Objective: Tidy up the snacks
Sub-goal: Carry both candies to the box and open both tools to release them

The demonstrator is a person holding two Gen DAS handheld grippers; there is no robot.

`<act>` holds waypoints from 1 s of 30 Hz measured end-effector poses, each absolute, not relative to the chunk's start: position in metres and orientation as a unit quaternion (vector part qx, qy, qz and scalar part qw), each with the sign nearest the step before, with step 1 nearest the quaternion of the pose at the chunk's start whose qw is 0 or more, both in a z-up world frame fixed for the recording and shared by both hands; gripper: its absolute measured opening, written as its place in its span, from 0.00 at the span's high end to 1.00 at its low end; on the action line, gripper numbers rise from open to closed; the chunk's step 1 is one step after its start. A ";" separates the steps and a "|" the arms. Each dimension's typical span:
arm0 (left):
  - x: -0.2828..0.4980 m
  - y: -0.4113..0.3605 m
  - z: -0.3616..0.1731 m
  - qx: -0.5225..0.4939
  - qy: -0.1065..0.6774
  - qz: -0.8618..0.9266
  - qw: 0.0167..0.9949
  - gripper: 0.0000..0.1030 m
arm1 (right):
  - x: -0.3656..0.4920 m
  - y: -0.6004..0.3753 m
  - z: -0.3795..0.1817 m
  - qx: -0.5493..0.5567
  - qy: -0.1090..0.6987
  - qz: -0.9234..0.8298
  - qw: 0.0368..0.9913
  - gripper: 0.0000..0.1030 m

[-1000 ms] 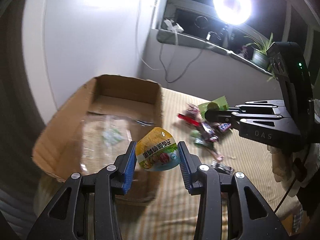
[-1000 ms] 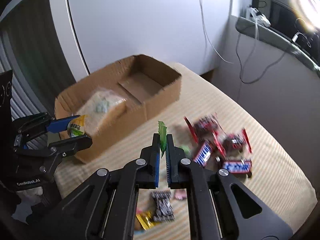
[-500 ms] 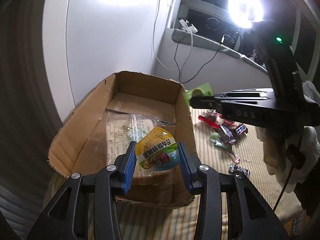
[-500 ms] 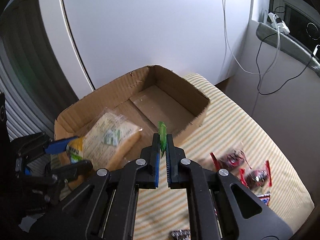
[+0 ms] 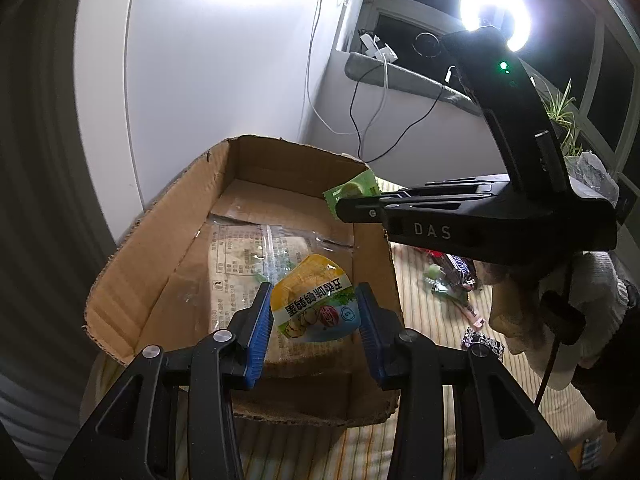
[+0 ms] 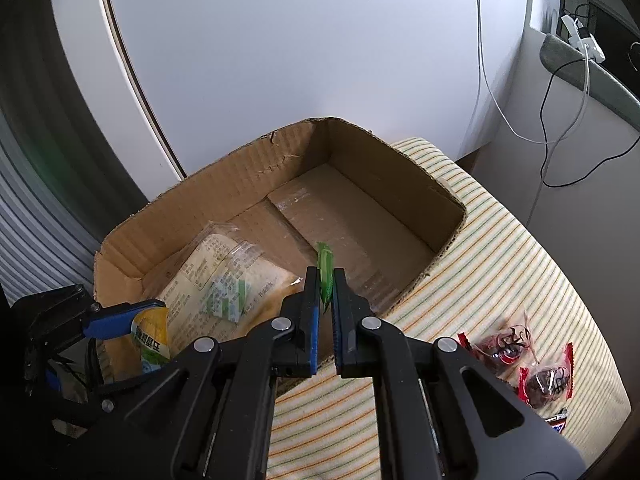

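Observation:
An open cardboard box [image 5: 160,236] [image 6: 384,168] stands on a striped cloth, with a clear bag of bread [image 5: 240,252] [image 6: 212,276] lying inside. My left gripper [image 5: 314,312] is shut on a yellow and green snack packet [image 5: 314,304] [image 6: 152,340], held over the box's near end. My right gripper [image 6: 326,292] is shut on a thin green packet [image 6: 325,272] [image 5: 354,190] and hangs over the box's right rim. In the left wrist view the right gripper [image 5: 340,208] reaches in from the right.
Loose snacks lie on the striped cloth [image 6: 500,248] right of the box: red wrapped sweets [image 6: 520,356], a chocolate bar [image 5: 460,268] and small packets [image 5: 482,344]. A white wall and hanging cables [image 6: 492,88] stand behind. A bright ring lamp [image 5: 494,12] glares at the window.
My right gripper has carried the green packet leftwards from above the loose snacks to over the box. The left gripper, still gripping the yellow packet, has come closer over the box.

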State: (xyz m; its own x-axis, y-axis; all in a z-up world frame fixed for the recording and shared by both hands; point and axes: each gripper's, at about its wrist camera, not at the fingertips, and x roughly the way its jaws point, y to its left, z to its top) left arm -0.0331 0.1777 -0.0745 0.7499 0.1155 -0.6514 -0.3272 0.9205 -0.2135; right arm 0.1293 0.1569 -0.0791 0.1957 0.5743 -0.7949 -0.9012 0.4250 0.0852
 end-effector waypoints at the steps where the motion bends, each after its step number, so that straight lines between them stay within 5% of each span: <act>1: -0.033 0.177 -0.074 -0.159 0.333 0.120 0.922 0.61 | 0.130 0.157 -0.079 -0.207 0.396 0.495 0.745 0.95; 8: -0.033 0.177 -0.074 -0.160 0.337 0.128 0.919 0.53 | 0.129 0.159 -0.078 -0.209 0.392 0.495 0.747 0.93; 10: -0.034 0.177 -0.074 -0.162 0.336 0.130 0.919 0.48 | 0.129 0.158 -0.077 -0.207 0.392 0.492 0.750 0.76; 12: -0.034 0.177 -0.073 -0.160 0.335 0.133 0.919 0.46 | 0.129 0.156 -0.075 -0.204 0.387 0.491 0.753 0.49; 30: -0.054 0.147 -0.055 -0.152 0.318 0.116 0.929 0.46 | 0.119 0.106 -0.050 -0.195 0.367 0.483 0.771 0.49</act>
